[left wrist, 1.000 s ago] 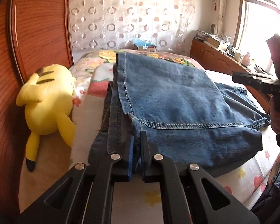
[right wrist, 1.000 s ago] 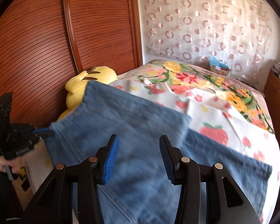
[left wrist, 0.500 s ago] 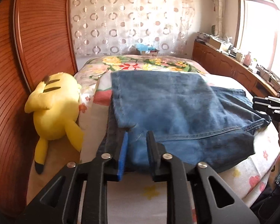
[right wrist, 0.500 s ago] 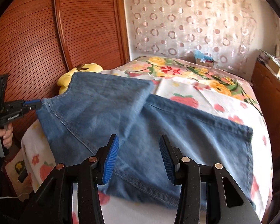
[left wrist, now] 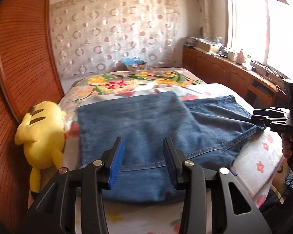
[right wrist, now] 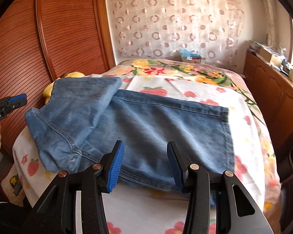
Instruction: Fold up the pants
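Blue denim pants [left wrist: 146, 128] lie folded on the flowered bed, one layer laid over the other; they also show in the right wrist view [right wrist: 146, 124]. My left gripper [left wrist: 143, 156] is open and empty, raised just above the near edge of the pants. My right gripper [right wrist: 144, 159] is open and empty above the near hem. The right gripper shows at the right of the left wrist view [left wrist: 271, 117], beside the pants' corner. The left gripper shows at the left edge of the right wrist view [right wrist: 7, 103], apart from the cloth.
A yellow plush toy [left wrist: 41, 134] lies at the bed's left, against the wooden headboard [left wrist: 19, 62]. A wooden cabinet [left wrist: 234, 78] with clutter runs under the window on the right. A small box [right wrist: 191, 57] sits at the bed's far end.
The left gripper let go of the pants' edge, opened wide and drew back. The upper denim layer dropped flat onto the bed. The right gripper pulled back, still open.
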`<action>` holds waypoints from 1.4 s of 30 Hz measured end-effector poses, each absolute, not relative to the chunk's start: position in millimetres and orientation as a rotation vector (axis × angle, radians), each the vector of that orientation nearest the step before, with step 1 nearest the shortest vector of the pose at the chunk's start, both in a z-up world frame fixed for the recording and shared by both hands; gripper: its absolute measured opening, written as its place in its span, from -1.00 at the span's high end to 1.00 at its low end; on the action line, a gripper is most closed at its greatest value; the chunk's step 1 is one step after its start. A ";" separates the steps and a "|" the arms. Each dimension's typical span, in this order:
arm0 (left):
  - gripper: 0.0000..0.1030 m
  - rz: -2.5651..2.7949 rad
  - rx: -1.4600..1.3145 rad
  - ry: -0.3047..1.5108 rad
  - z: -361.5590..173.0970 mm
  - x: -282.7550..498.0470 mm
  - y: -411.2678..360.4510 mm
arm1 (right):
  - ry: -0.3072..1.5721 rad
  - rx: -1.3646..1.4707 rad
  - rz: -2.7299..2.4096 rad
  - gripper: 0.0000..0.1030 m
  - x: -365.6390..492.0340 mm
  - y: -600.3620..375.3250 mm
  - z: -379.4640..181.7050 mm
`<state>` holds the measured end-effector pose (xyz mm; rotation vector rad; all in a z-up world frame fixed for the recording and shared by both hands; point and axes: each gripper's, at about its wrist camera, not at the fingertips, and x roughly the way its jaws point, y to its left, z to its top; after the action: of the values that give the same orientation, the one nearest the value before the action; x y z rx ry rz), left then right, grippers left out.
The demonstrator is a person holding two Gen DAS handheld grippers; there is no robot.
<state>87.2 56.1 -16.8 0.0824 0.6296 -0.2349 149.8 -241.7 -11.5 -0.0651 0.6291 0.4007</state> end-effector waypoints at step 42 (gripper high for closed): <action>-0.51 -0.350 0.109 0.771 -74.8 113.4 -34.0 | 0.856 -0.083 0.272 0.78 305.9 -347.7 -20.7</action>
<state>113.4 -34.0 -74.8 0.1090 0.7715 -0.3499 305.9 -347.7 -20.7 -0.0831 0.8563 0.2724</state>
